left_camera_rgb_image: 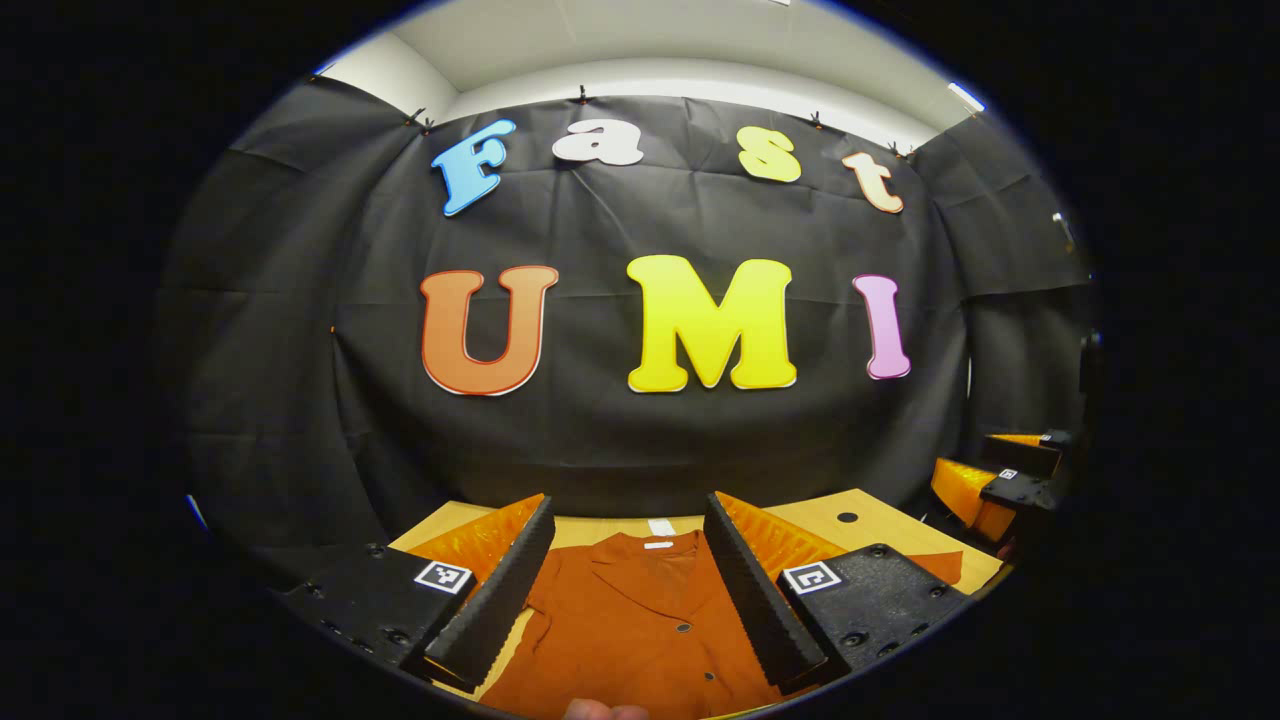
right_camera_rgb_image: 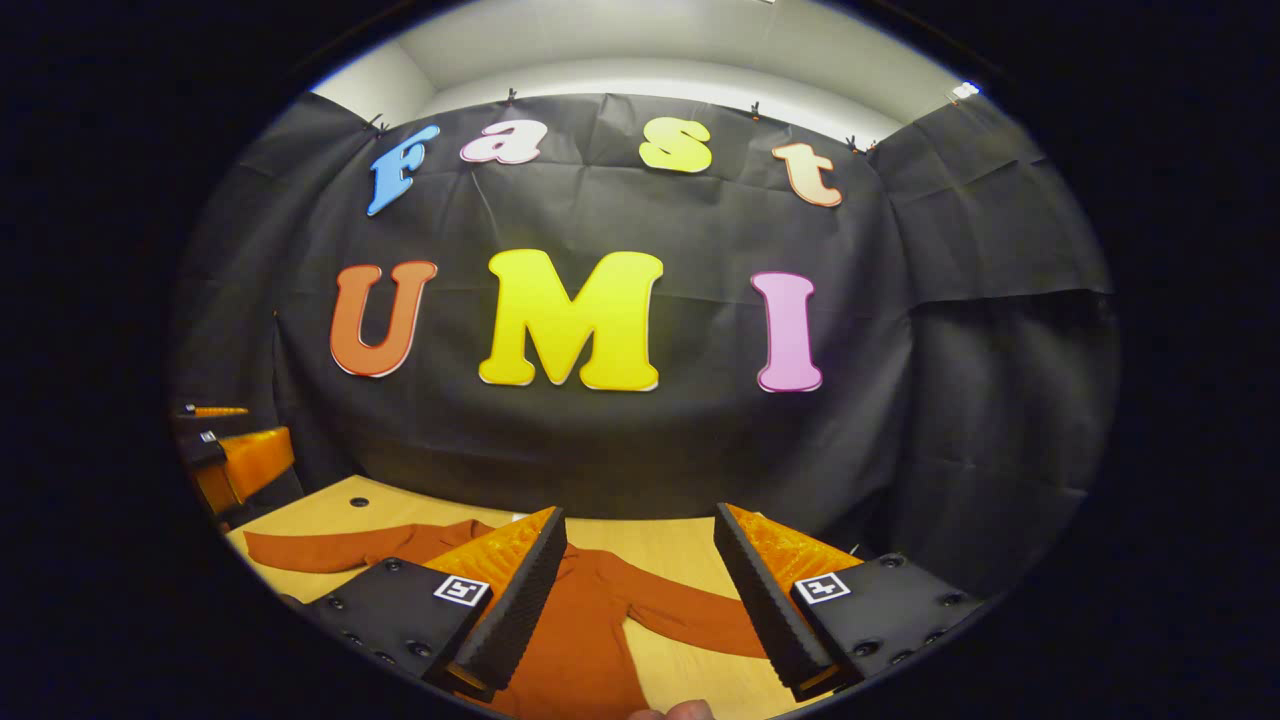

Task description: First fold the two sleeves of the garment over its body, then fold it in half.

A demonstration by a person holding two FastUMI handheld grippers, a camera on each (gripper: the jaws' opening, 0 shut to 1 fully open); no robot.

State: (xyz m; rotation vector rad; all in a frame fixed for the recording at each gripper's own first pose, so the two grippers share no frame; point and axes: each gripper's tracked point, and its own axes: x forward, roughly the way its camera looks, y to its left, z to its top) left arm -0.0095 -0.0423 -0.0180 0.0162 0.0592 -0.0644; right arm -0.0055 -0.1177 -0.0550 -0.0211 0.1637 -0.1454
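While its two fingers stand wide apart at the bottom of the left gripper view, the left hand-held gripper (left_camera_rgb_image: 628, 575) holds nothing and hangs above the garment (left_camera_rgb_image: 640, 625). Between those fingers lies the rust-orange garment, spread flat on the light wooden worktop (left_camera_rgb_image: 880, 510), its collar toward the upper part of the gap and a row of dark buttons running down its front. A fingertip (left_camera_rgb_image: 603, 711) peeks in at the very bottom edge. At the right edge of that view, farther off, the other hand-held gripper shows.

In the right gripper view, the right hand-held gripper (right_camera_rgb_image: 640, 575) is likewise spread wide and empty, raised over the worktop (right_camera_rgb_image: 660, 555). The garment (right_camera_rgb_image: 580, 640) lies under and between its fingers, low in the frame. One sleeve (right_camera_rgb_image: 700, 615) stretches toward the lower right between the fingers; the other sleeve (right_camera_rgb_image: 340, 550) runs out flat toward the lower left. Both sleeves lie unfolded, away from the body. At the left edge, the left hand-held gripper shows, well apart. Black cloth (right_camera_rgb_image: 620, 440) backs the worktop.
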